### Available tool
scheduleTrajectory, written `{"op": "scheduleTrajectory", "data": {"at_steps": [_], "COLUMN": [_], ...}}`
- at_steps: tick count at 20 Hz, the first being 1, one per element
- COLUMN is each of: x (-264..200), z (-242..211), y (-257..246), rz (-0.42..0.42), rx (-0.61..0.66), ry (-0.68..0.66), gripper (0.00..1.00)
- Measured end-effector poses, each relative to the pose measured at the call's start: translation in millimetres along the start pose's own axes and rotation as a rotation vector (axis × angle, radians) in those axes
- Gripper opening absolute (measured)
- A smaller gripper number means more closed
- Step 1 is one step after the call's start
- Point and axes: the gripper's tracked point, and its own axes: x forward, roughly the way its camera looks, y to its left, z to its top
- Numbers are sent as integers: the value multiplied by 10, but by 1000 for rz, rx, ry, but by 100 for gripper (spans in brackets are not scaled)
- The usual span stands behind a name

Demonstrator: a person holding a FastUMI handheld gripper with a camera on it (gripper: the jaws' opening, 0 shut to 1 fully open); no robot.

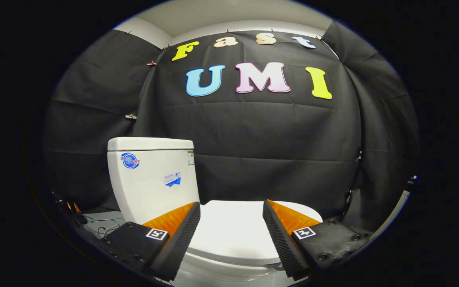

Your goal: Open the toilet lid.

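gripper: the gripper (231, 215) has its two fingers (181, 235) spread wide apart, released, with nothing pressed between them; each finger carries a square black-and-white marker on its upper block.
toilet lid: the toilet lid (231, 233) lies flat and closed over the bowl, seen in the gap between the two fingers and a little below them; its rounded front edge curves toward the right finger, and it is hard to tell whether either finger touches it.
toilet bowl: the toilet bowl (225, 271) shows as a pale rim just under the lid's near edge, between the lower ends of the fingers.
tank: the tank (152, 175) stands upright beyond the left finger, joined to the rear of the lid; it has a flat cover on top and stickers on its facing side and corner.
booth wall: the black cloth (273, 139) hangs behind the toilet and wraps round both sides, creased in horizontal folds.
clips: small clips (130, 116) pin the cloth at the seam above the tank.
floor: a grey floor (102, 221) beside the tank, left of the left finger, carries thin dark cables (108, 228).
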Motion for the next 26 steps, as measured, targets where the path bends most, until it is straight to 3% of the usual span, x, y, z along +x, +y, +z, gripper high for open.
{"op": "scheduleTrajectory", "data": {"at_steps": [19, 26], "x": [6, 127], "z": [-16, -218], "y": [-13, -93], "rz": [-1, -16], "rx": [9, 40], "ry": [6, 107], "gripper": [98, 98]}}
